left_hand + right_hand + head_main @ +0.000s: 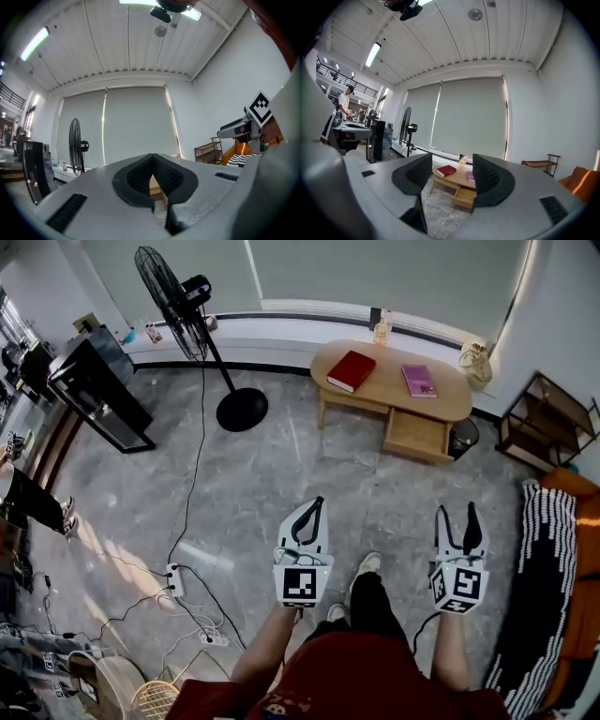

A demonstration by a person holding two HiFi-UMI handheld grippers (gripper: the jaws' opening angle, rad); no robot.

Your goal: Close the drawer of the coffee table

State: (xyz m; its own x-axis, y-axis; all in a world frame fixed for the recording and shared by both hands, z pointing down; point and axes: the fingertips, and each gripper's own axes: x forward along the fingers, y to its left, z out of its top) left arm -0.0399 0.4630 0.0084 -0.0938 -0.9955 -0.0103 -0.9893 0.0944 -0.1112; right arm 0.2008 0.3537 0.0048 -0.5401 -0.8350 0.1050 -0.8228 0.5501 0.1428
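Approach to the table: a person stands on the grey stone floor (262, 484) at the bottom of the head view, a gripper in each hand, both pointing up the frame toward the coffee table (389, 385) at upper right of centre. Its drawer (417, 435) juts out of the front, pulled open toward the camera, and nothing touches it. A red book (352, 370) and a pink book (419, 381) lie on the tabletop, a bottle (382, 329) stands at its far edge, and a standing fan (178, 296) rises at upper left.

The left gripper (317, 507) has its pad tips brought together with nothing between them. The right gripper (457, 514) has its jaws spread wide and is likewise empty; in the right gripper view the open drawer shows through the gap, low and centre.

Both tools are well apart from the table, so the task looks to be in its walk-up stage, with the push not yet begun.

The next move probably calls for covering the remaining floor, then lowering a gripper to the level of the drawer front. It would need to meet that front squarely, near its middle, and press straight in toward the table so that the drawer slides without skewing.
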